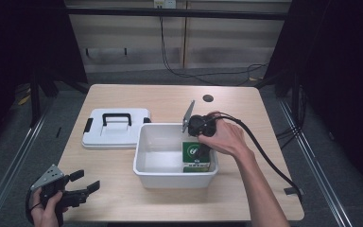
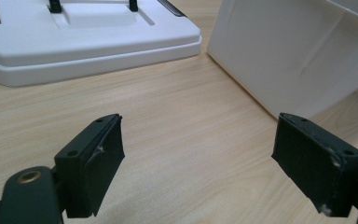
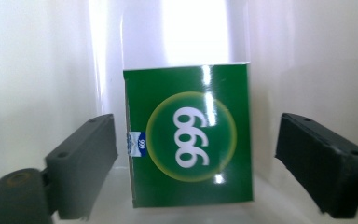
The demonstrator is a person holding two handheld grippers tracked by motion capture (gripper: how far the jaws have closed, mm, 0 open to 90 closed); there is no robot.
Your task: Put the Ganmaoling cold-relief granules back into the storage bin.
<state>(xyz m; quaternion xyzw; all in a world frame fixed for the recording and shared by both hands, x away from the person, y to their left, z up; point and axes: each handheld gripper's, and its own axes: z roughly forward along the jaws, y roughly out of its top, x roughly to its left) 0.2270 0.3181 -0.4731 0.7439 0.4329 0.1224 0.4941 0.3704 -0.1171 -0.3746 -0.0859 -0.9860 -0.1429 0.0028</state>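
1. Box [image 1: 196, 156], green with a pale ring and "999" printed on it, standing inside the white bin [image 1: 158, 174] against its 3 o'clock wall.
2. Bin near the middle of the table [image 1: 246, 189], open at the top.
3. Right tool [image 1: 199, 142] reaching down into the bin over the box, held by the right hand [image 1: 224, 137] at the bin's 2 o'clock corner.
4. In the right gripper view, jaws spread wide with the box [image 3: 189, 135] between them, a gap on either side, touching neither.
5. White lid [image 1: 116, 127] with a black handle, lying flat just beside the bin at its 10 o'clock side.
6. Left tool [image 1: 80, 187] at the table's 7 o'clock corner, held low by the left hand [image 1: 45, 208], well apart from the bin.
7. In the left gripper view, jaws spread wide over bare wood, gripping nothing; lid [image 2: 88, 42] at 11 o'clock, bin wall [image 2: 298, 56] at 1 o'clock.
8. Black cable trailing from the right tool toward the table's 4 o'clock edge.
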